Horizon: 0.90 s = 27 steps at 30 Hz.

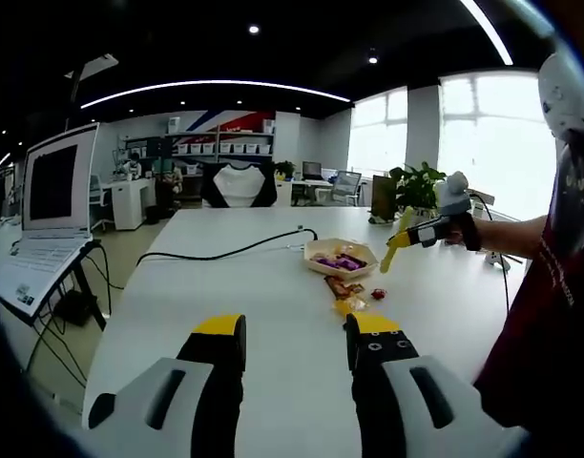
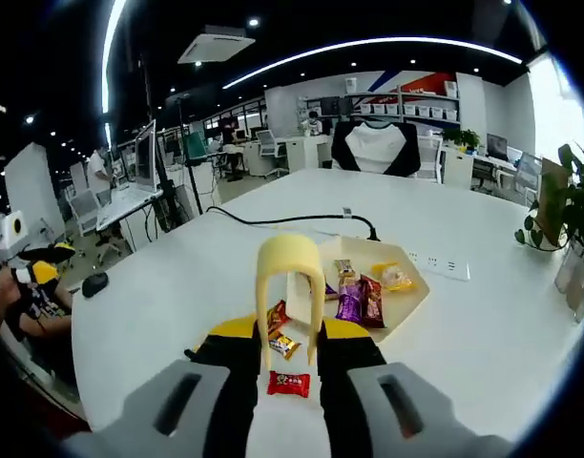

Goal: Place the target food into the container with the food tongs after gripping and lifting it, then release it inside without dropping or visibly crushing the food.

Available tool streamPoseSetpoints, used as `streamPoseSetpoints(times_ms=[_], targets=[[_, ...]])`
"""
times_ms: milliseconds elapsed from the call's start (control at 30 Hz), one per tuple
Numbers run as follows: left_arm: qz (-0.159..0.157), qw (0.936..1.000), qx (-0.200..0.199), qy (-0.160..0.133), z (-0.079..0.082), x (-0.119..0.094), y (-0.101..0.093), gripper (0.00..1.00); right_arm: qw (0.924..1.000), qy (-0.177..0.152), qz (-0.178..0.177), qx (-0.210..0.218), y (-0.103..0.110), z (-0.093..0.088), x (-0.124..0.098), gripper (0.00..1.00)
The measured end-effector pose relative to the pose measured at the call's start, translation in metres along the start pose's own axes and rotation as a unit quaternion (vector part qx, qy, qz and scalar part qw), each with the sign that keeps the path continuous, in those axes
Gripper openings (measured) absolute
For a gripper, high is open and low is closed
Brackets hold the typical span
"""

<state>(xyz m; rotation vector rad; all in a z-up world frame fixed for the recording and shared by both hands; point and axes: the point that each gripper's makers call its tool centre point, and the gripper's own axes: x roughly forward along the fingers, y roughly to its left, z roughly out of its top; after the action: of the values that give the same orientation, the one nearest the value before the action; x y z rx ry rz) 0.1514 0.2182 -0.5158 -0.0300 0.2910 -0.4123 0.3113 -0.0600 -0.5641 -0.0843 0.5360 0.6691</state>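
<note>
Yellow tongs (image 2: 290, 296), clenched in the right gripper (image 2: 290, 372), partly hide snacks (image 2: 361, 298); left gripper (image 1: 294, 355) released.

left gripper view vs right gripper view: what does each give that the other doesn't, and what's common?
Left gripper view adds: a laptop off to one side, the left gripper open and empty, and the right gripper seen from outside, in a person's hand.
Right gripper view adds: a close look at the yellow tongs between its fingers, a red candy and a power strip.
Both: white table, container of wrapped snacks, black cable.
</note>
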Motion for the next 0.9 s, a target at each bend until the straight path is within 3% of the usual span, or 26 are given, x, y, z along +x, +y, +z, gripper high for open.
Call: streamPoseSetpoints(times_ms=[100,200,300,400,533,600,800,900], targets=[[-0.002,1.0000,0.001,-0.001,0.001,0.001,-0.001,0.45,0.9998,0.016,-0.002,-0.015,-0.005,-0.014,0.003,0.20],[-0.003,1.0000,0.000,0.000,0.000,0.002,-0.001,0.45,0.9966,0.008,0.073,-0.039,0.012,-0.019,0.007,0.20],[-0.003,1.0000,0.001,0.003,-0.001,0.001,-0.001,0.45,0.9871,0.006,0.130,-0.092,0.025,-0.023,0.008,0.21],[-0.003,1.0000,0.001,0.003,0.000,0.000,-0.002,0.45,0.9760,0.012,0.148,-0.159,0.027,-0.028,0.010,0.22],[0.000,1.0000,0.001,0.003,0.000,-0.001,-0.001,0.45,0.9820,0.035,0.126,-0.137,0.015,-0.031,0.017,0.21],[0.001,1.0000,-0.001,0.002,0.000,-0.001,-0.001,0.45,0.9876,0.039,0.117,-0.098,0.009,-0.031,0.019,0.22],[0.002,1.0000,-0.004,0.003,-0.002,0.000,-0.001,0.45,0.9826,0.060,0.130,-0.118,0.010,-0.047,0.024,0.21],[0.004,1.0000,-0.006,0.002,-0.003,0.000,0.000,0.45,0.9836,0.073,0.130,-0.102,0.012,-0.049,0.023,0.17]])
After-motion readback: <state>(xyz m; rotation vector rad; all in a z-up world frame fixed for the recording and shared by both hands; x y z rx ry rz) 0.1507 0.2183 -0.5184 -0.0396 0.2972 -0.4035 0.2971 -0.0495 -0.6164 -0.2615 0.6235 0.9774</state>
